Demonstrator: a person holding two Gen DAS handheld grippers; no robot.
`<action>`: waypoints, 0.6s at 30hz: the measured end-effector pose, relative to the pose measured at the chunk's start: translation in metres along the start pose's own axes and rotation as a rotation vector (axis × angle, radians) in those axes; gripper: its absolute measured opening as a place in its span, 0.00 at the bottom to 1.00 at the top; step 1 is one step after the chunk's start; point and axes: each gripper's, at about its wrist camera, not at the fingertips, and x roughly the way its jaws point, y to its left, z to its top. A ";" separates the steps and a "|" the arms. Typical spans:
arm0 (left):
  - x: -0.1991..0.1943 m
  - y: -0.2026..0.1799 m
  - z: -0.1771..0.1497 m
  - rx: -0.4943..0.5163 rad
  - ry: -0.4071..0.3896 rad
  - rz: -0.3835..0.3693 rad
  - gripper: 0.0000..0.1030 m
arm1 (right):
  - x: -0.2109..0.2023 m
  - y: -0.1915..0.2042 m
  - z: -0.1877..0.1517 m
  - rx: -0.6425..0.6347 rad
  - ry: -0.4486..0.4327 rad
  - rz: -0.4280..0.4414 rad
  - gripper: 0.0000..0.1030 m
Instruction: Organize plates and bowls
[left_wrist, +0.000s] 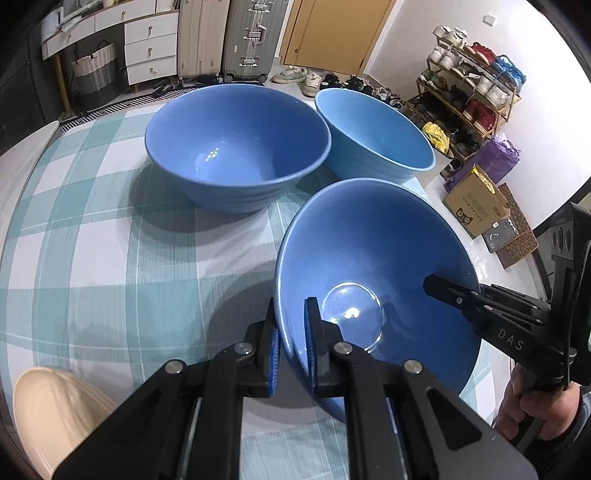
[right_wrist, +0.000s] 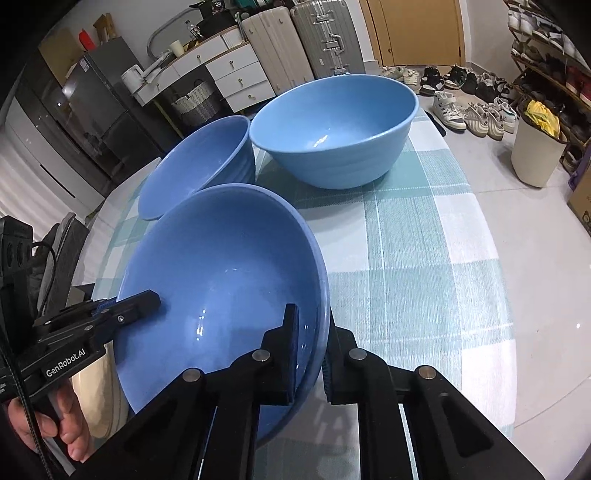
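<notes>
Three blue bowls are over a checked tablecloth (left_wrist: 110, 229). Both grippers hold the nearest blue bowl (left_wrist: 373, 266) by opposite rims, lifted and tilted. My left gripper (left_wrist: 291, 328) is shut on its left rim, one finger inside and one outside. My right gripper (right_wrist: 310, 332) is shut on its right rim (right_wrist: 321, 295); it also shows in the left wrist view (left_wrist: 480, 306). A darker blue bowl (left_wrist: 236, 147) and a lighter blue bowl (left_wrist: 373, 133) stand upright on the table behind it. In the right wrist view they are the darker bowl (right_wrist: 199, 162) and the lighter one (right_wrist: 332, 136).
A cream plate (left_wrist: 48, 413) lies at the table's near left edge. A white dish rim (left_wrist: 26, 144) shows at the far left. Beyond the table are suitcases (left_wrist: 229, 37), a shoe rack (left_wrist: 469, 85), boxes (left_wrist: 476, 206) and a bin (right_wrist: 535, 151) on the floor.
</notes>
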 end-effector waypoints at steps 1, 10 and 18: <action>-0.001 0.000 -0.002 0.003 -0.001 0.002 0.09 | -0.002 0.000 -0.003 0.003 -0.001 0.001 0.11; -0.019 -0.009 -0.037 0.030 0.001 0.002 0.09 | -0.024 0.005 -0.038 0.013 -0.008 -0.003 0.10; -0.035 -0.017 -0.070 0.053 0.006 0.000 0.09 | -0.044 0.011 -0.076 0.020 -0.007 -0.020 0.11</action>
